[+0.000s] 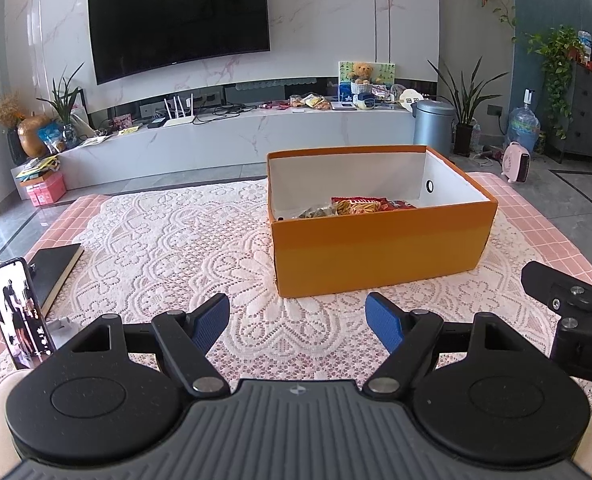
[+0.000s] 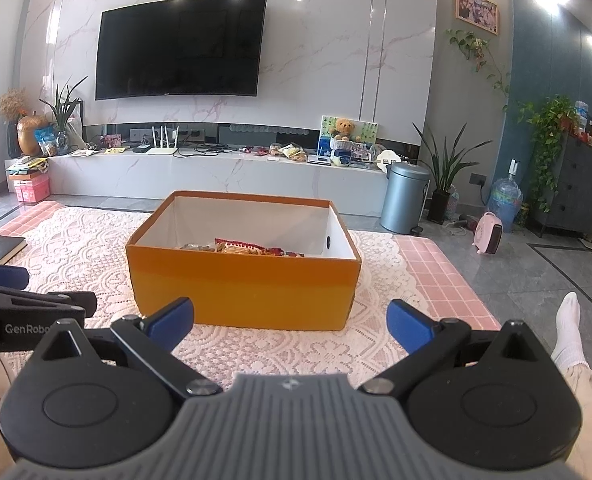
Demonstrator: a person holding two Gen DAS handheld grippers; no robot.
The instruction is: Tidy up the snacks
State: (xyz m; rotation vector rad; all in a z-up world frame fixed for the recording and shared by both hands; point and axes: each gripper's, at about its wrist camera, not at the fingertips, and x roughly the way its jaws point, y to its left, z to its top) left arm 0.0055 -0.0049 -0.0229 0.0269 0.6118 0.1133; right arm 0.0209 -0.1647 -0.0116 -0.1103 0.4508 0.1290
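Observation:
An orange cardboard box with a white inside stands on the lace-covered table. Several snack packets lie on its floor, one red and yellow. My left gripper is open and empty, held low in front of the box's near left corner. In the right wrist view the same box stands straight ahead with the snack packets inside. My right gripper is open and empty just before the box's front wall. Part of the other gripper shows at each view's edge.
A phone on a stand and a dark notebook sit at the table's left edge. A pink tiled cloth covers the table's right side. My socked foot is at the right. A TV unit and bin stand behind.

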